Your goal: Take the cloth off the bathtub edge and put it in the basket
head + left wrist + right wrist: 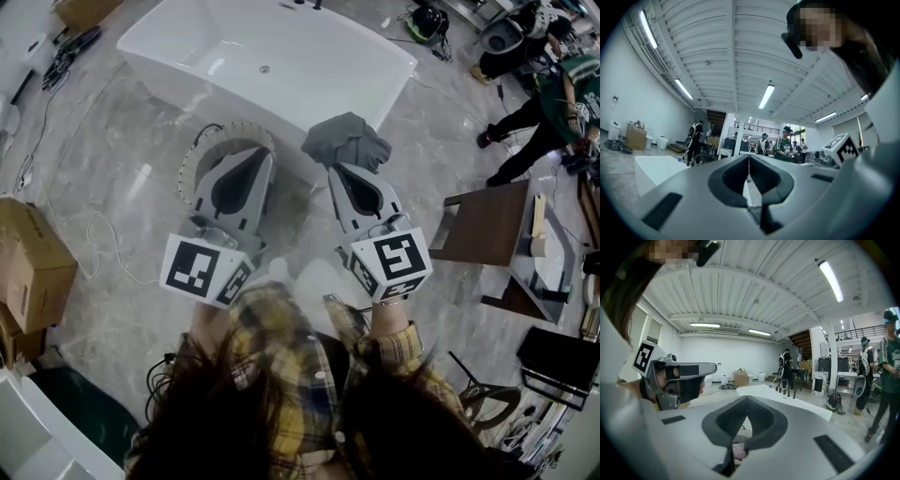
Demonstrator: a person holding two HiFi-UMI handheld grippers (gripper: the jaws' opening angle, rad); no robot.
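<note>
Right gripper (pixel 339 171) pinches grey cloth (pixel 347 141) beside basket (pixel 223 128) (left gripper (pixel 266 154) shut, empty), bathtub (pixel 309 47) rim beyond.

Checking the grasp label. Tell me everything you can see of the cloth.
The cloth is plain grey soft fabric, crumpled into a loose bunch with folds, one corner drooping to the right. It sits at the tip of the right gripper, whose jaws are shut on it. In the head view it overlaps the near wall of the bathtub; whether it touches the tub cannot be told. It is right of the basket, not in it.
</note>
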